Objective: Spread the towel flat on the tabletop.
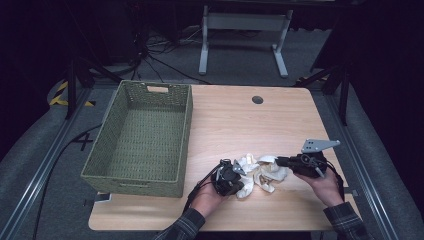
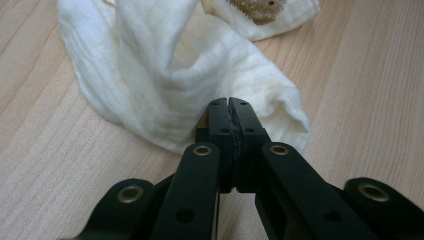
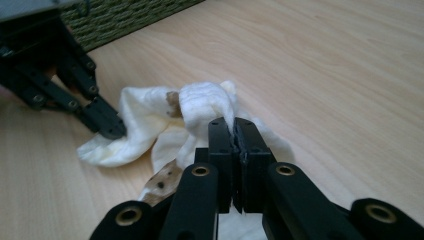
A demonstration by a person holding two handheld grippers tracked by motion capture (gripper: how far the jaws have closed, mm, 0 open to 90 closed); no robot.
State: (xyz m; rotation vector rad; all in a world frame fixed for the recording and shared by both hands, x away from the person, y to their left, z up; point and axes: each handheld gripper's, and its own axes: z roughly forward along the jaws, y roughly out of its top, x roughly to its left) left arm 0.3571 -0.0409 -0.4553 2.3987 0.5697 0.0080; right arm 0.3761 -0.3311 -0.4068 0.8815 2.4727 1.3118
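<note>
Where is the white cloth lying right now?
In the high view the white cloth lies crumpled on the table's near edge, right of the woven basket, pinched between the left gripper and right gripper.

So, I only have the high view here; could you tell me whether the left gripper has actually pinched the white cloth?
Observer: Yes. In the left gripper view the left gripper has its jaws shut on a fold of the white cloth.
Operator: Thank you. And the right one?
Observer: In the right gripper view the right gripper is also shut, with a raised ridge of cloth caught between its tips.
Operator: Is the cloth clean?
Observer: Not entirely. A brown patch with dark specks shows on a part lying just beside the right gripper's jaws.
Operator: Is the cloth touching the basket?
Observer: No, bare tabletop lies between it and the woven basket.
</note>
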